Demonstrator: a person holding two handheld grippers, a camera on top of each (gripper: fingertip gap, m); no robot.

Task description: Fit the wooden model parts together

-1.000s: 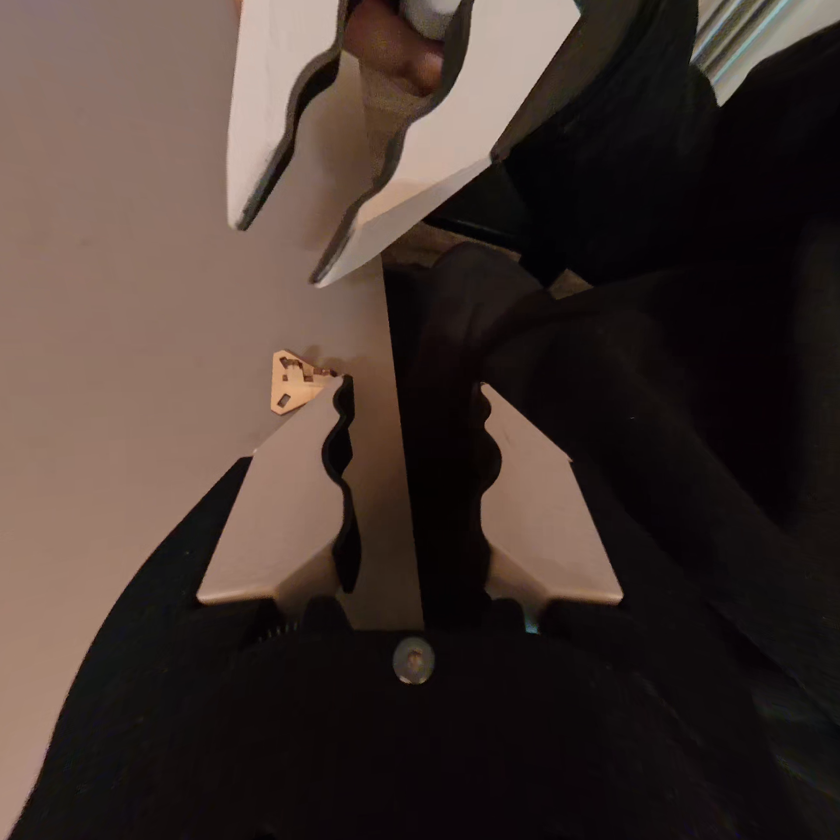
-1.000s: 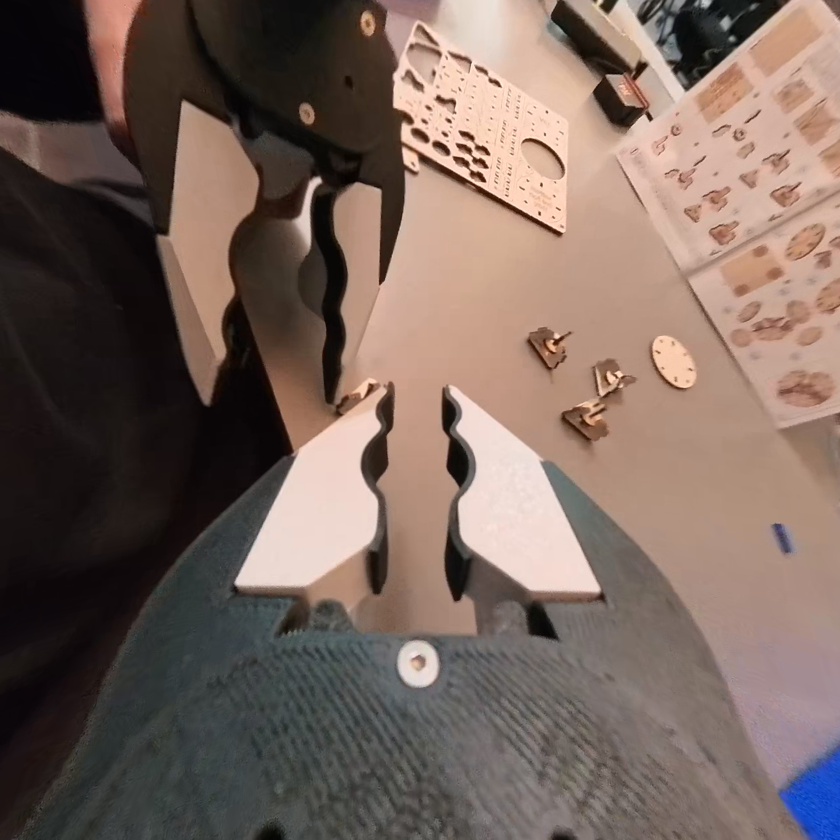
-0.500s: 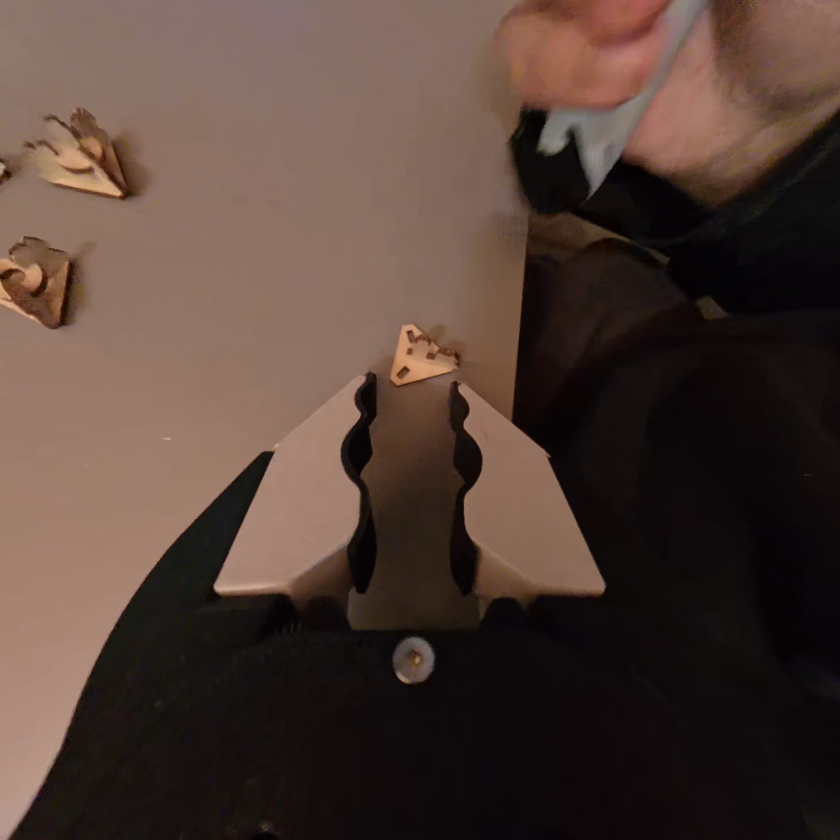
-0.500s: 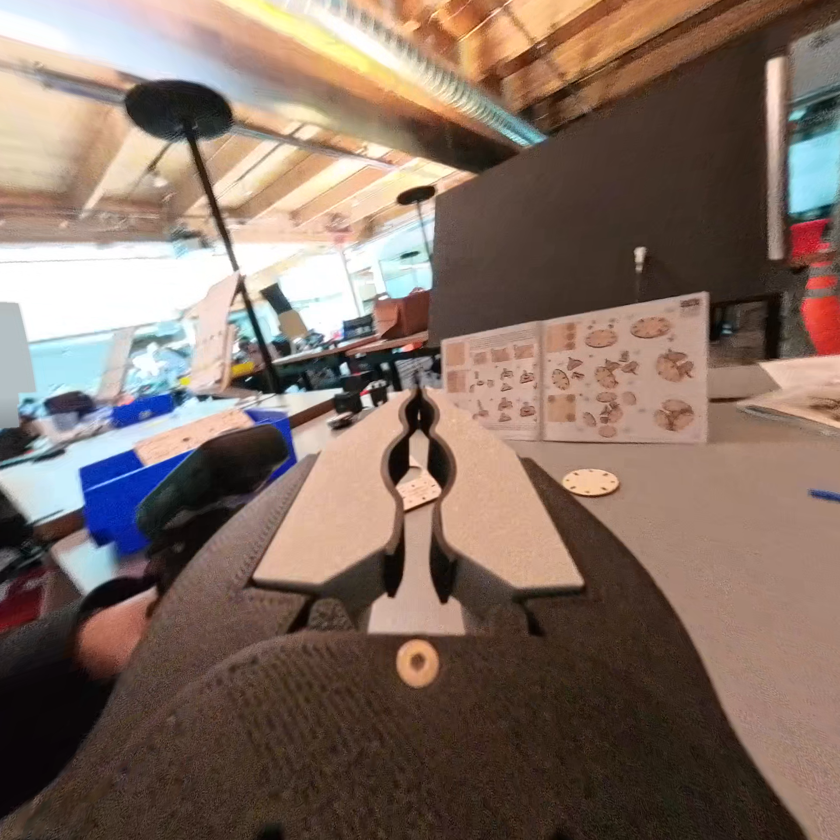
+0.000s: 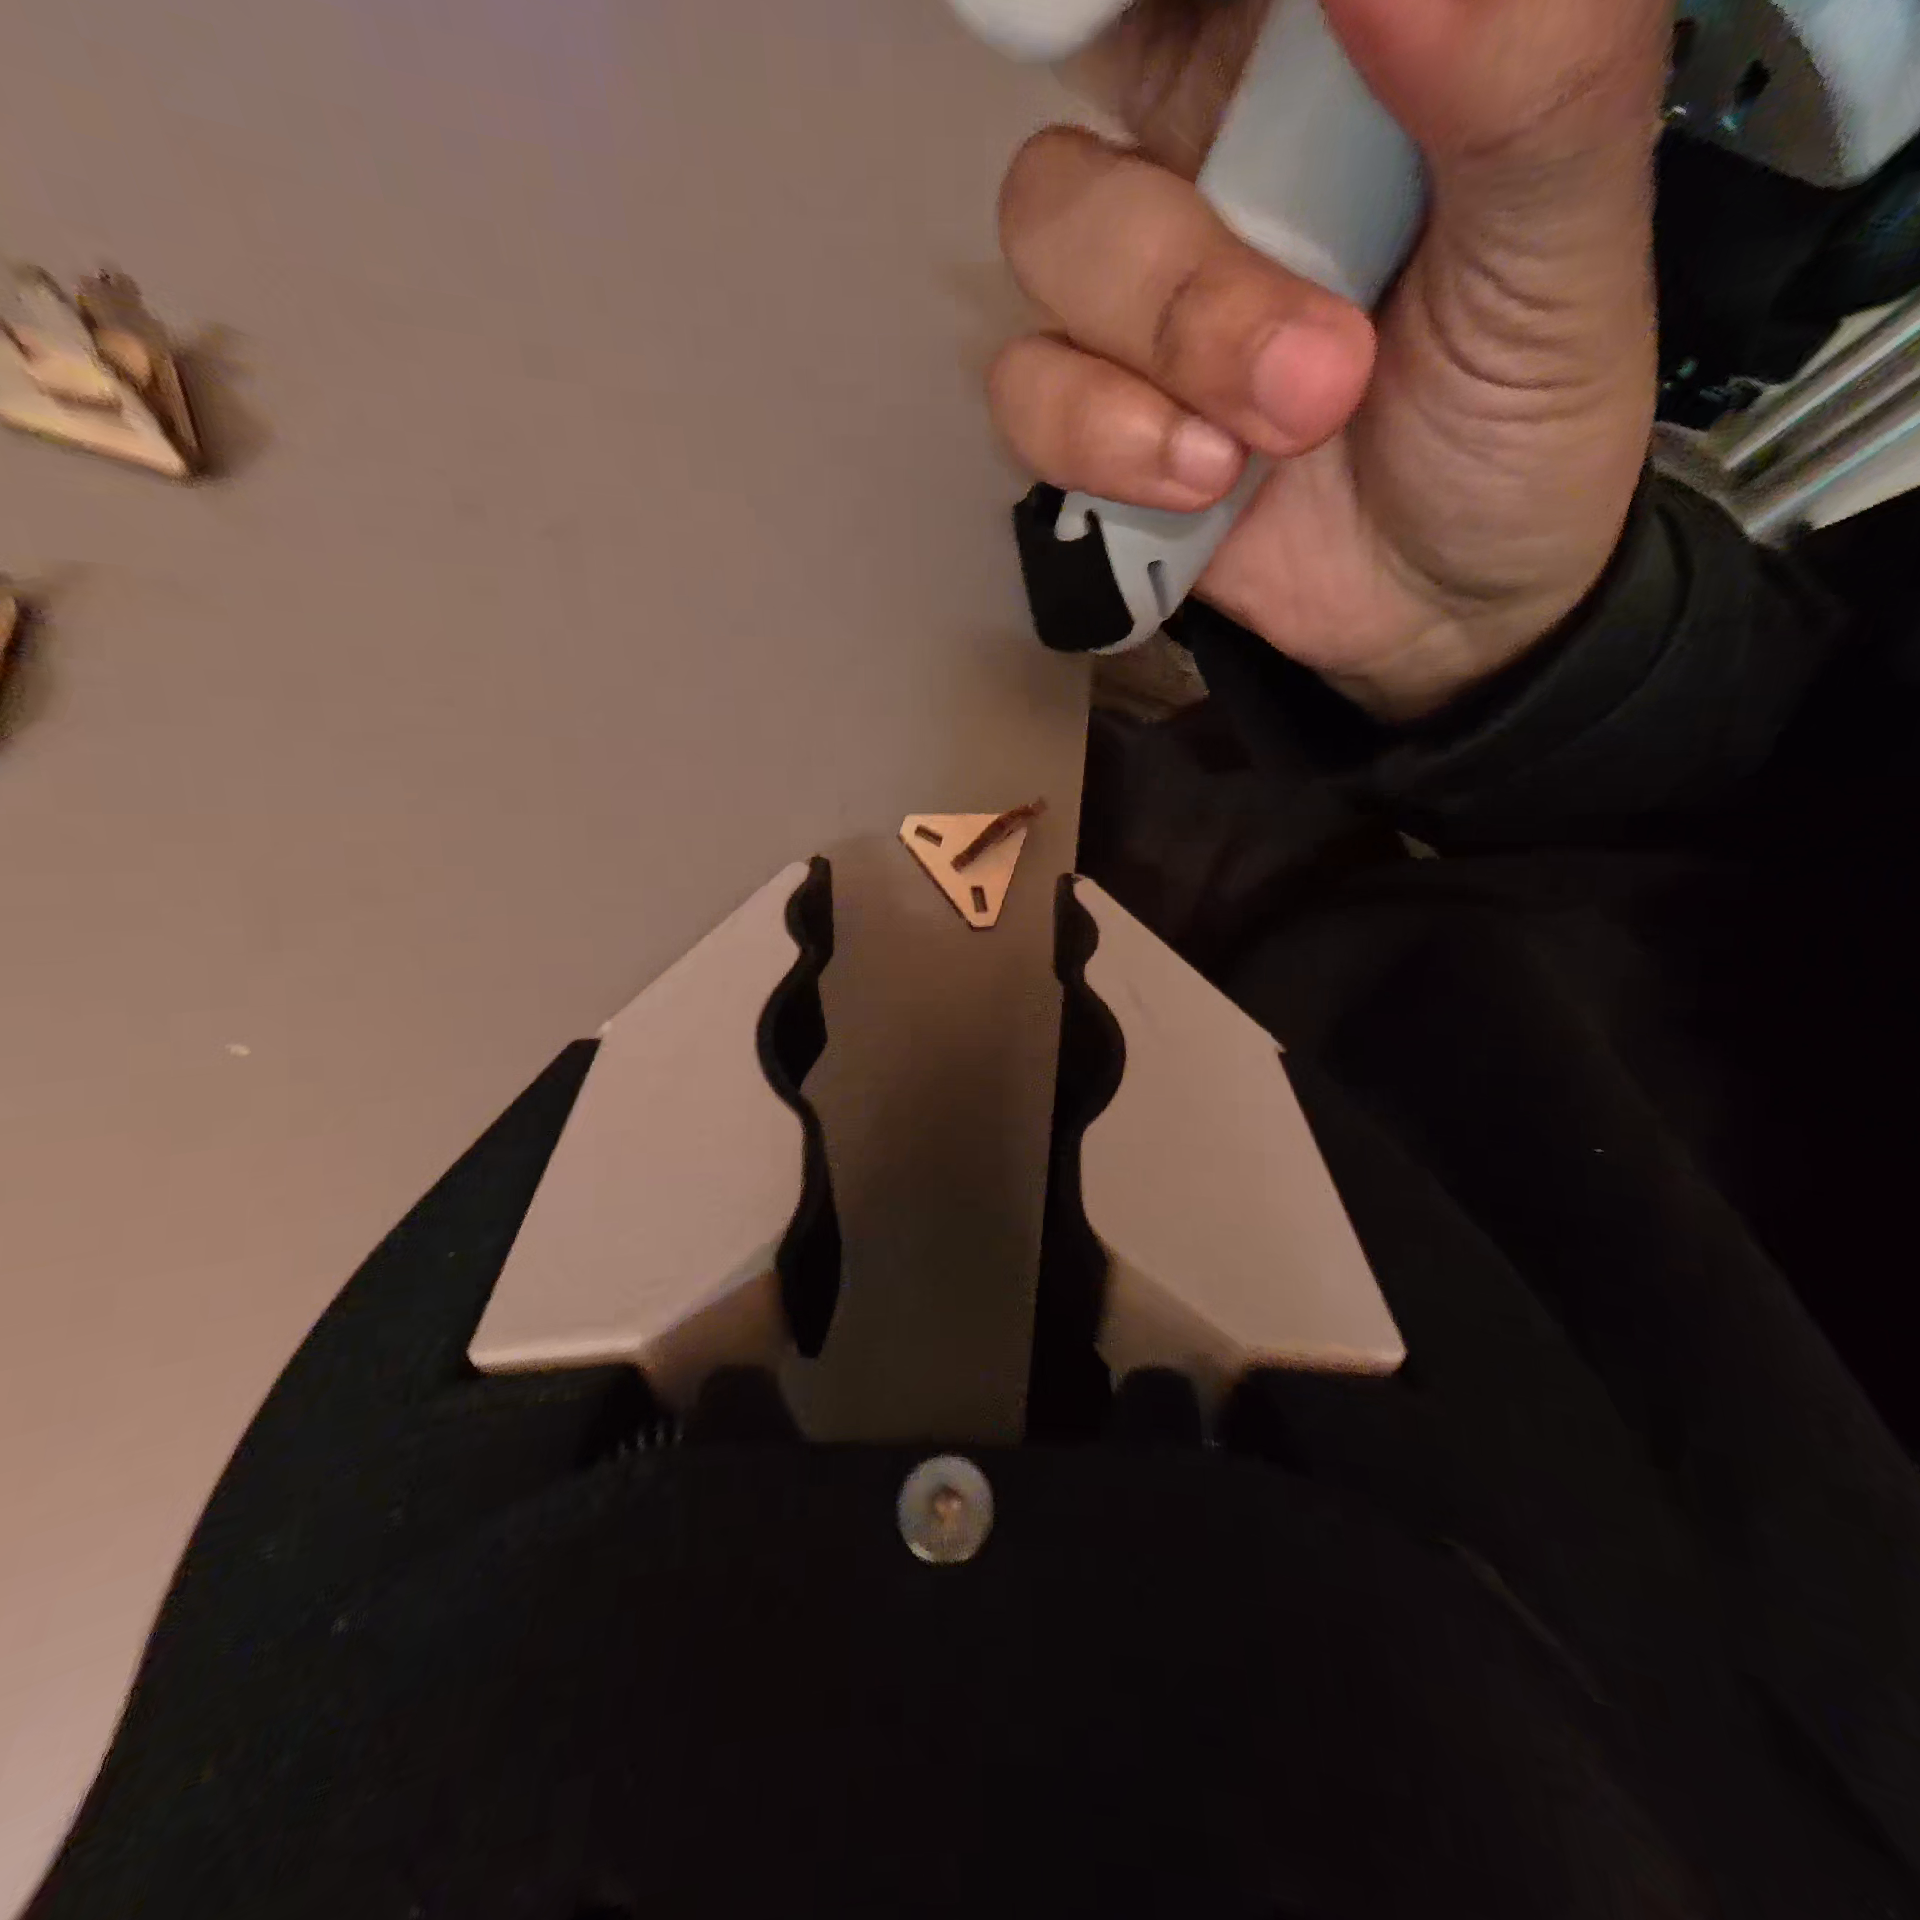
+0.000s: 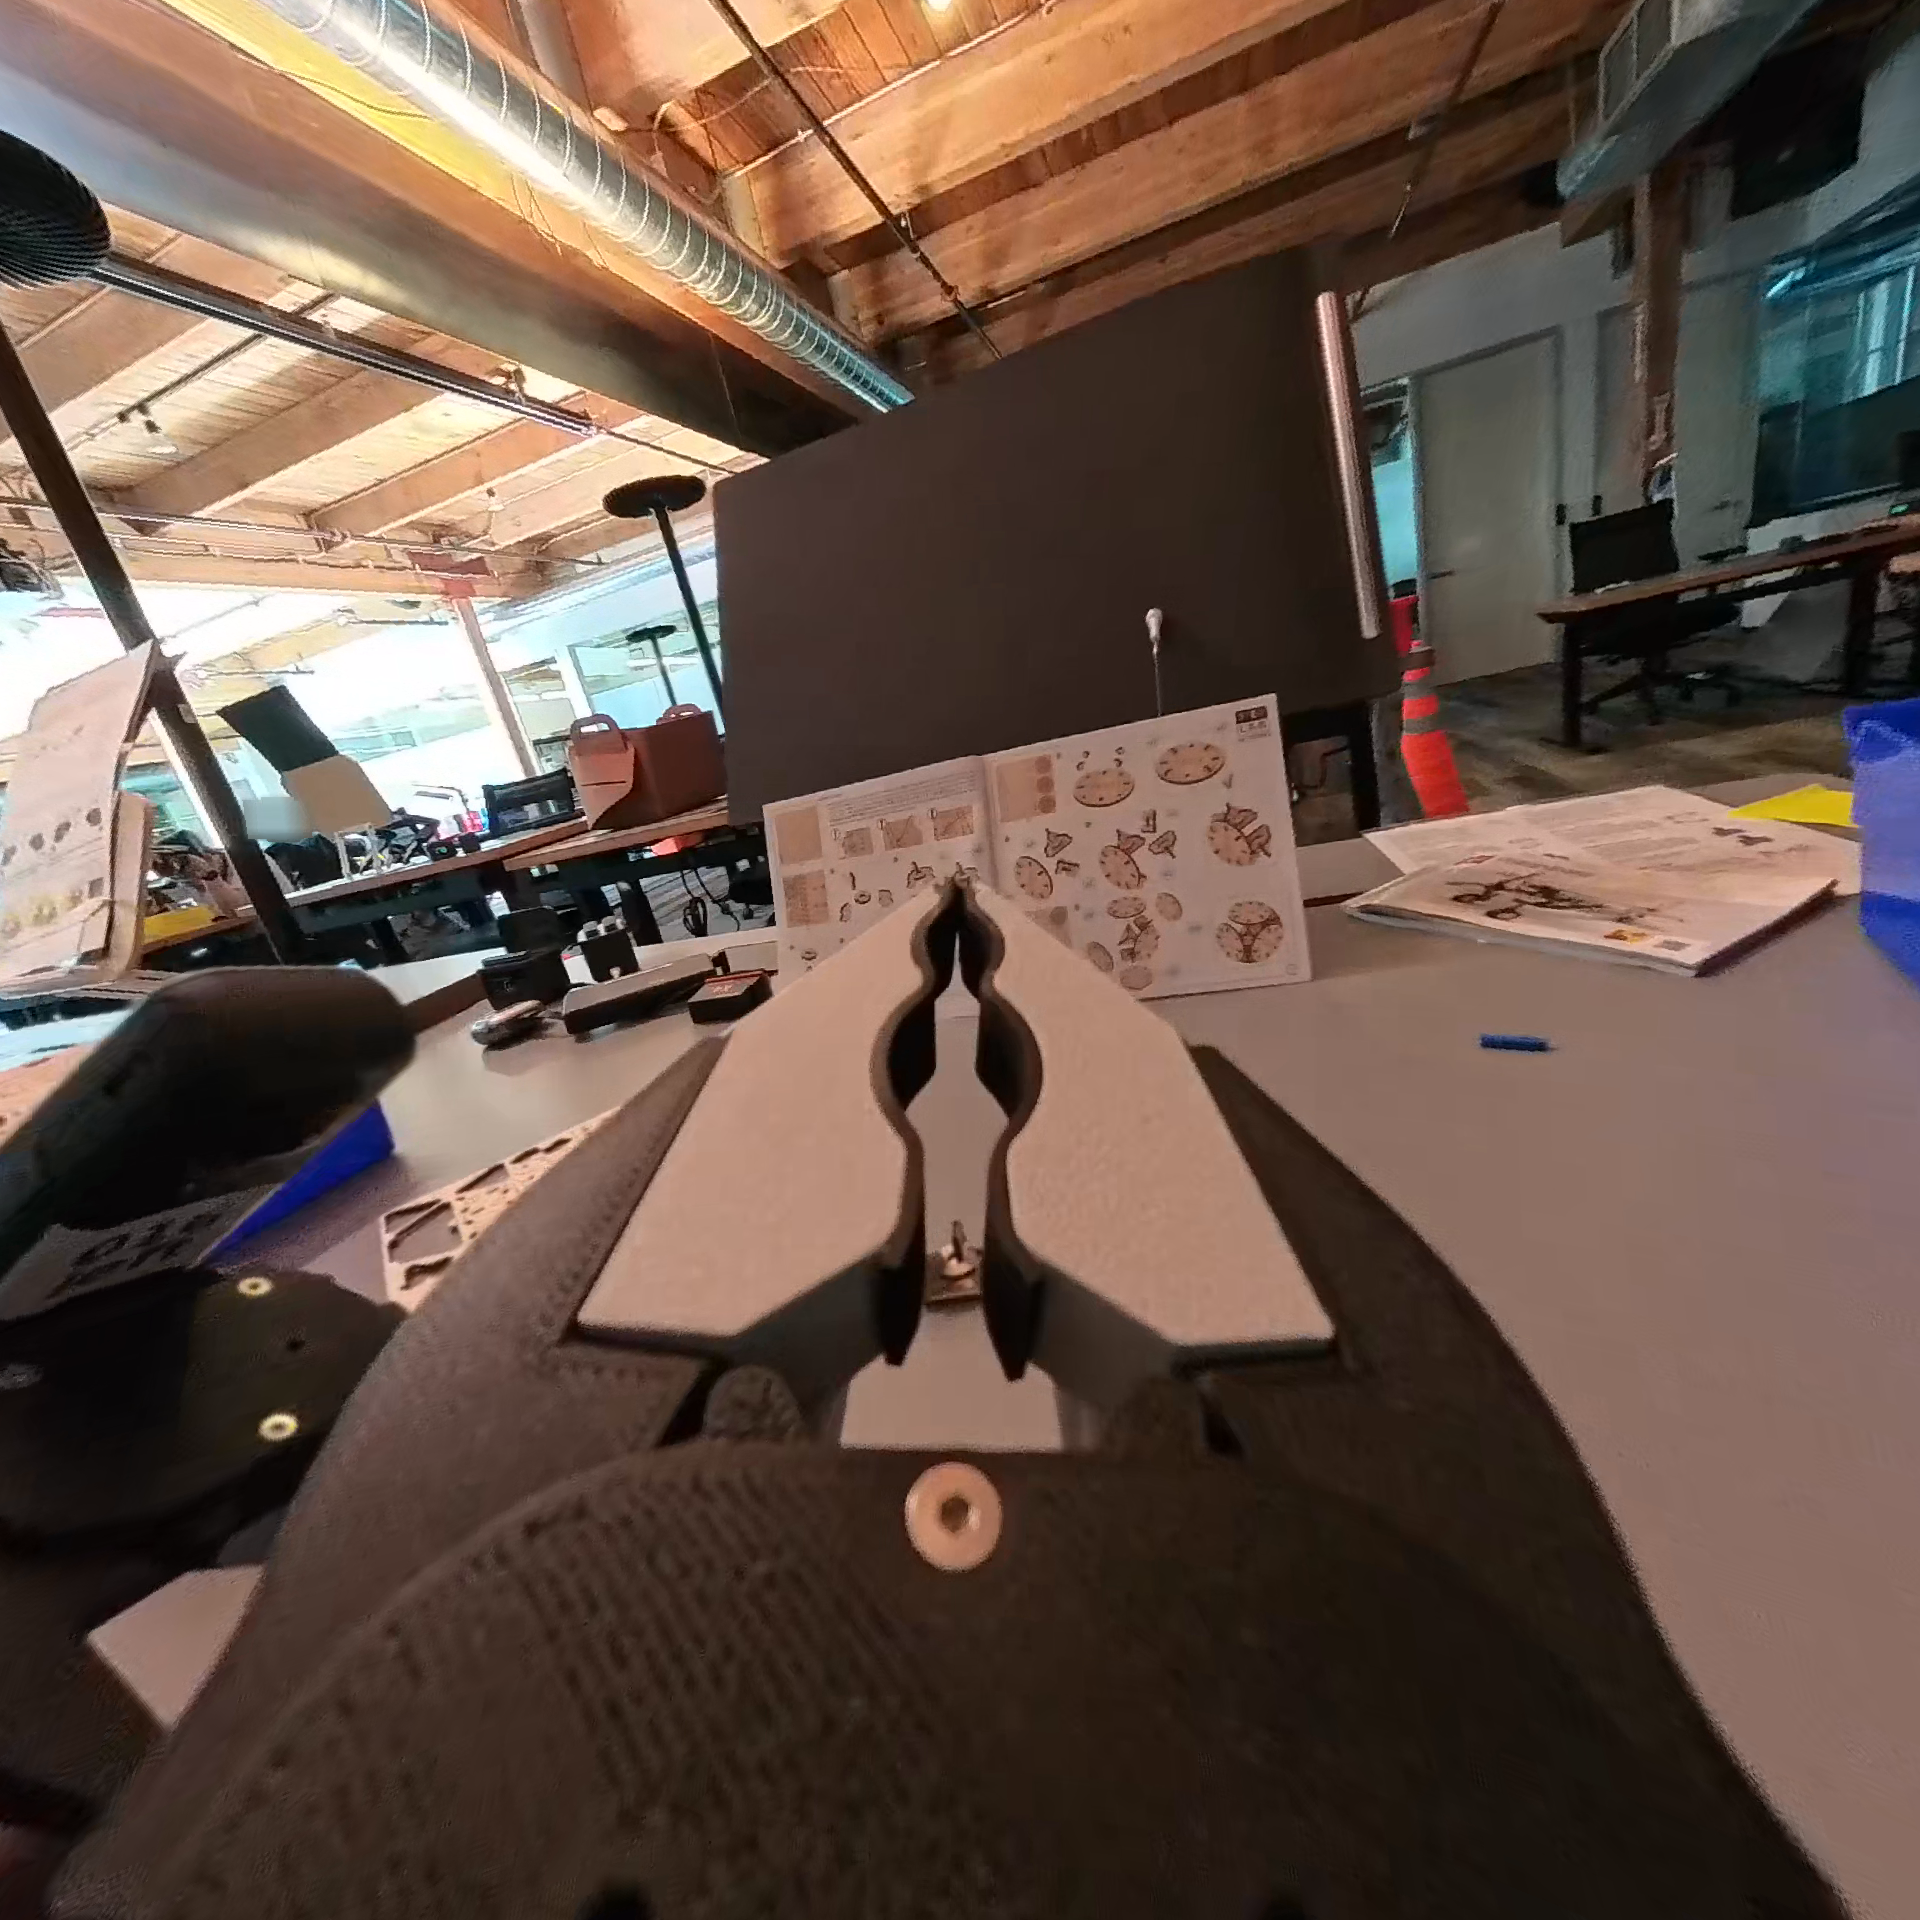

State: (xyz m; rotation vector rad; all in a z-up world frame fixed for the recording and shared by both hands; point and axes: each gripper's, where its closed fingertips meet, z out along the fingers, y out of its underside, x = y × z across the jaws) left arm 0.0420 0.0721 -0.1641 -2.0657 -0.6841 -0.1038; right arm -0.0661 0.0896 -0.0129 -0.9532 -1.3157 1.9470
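Note:
In the left wrist view a small triangular wooden piece point(image 5: 961, 857) with slots and a thin brown strip standing in one slot lies flat on the grey table point(image 5: 468, 623), close to its right edge. My left gripper point(image 5: 942, 878) is open. Its fingertips point(image 5: 821, 883) stand on either side of the piece's near corner and do not touch it. A hand point(image 5: 1403, 416) holds the pale handle of the right gripper above. My right gripper point(image 6: 956, 888) is shut, raised and pointing level across the table. I cannot tell whether anything is pinched at its tips.
Assembled wooden pieces point(image 5: 104, 384) lie at the far left. An open instruction booklet point(image 6: 1039, 842) stands ahead of the right gripper. A cut-out wooden sheet point(image 6: 468, 1216), small black devices point(image 6: 623, 987), papers point(image 6: 1590, 883) and a blue bin point(image 6: 1886, 831) are on the table. Across from one pair of fingers to the other is roughly 20 cm.
My right gripper shut near the table, then swung up to point level across the room. My left gripper's jaws narrowed, then widened, and now straddle the triangular piece.

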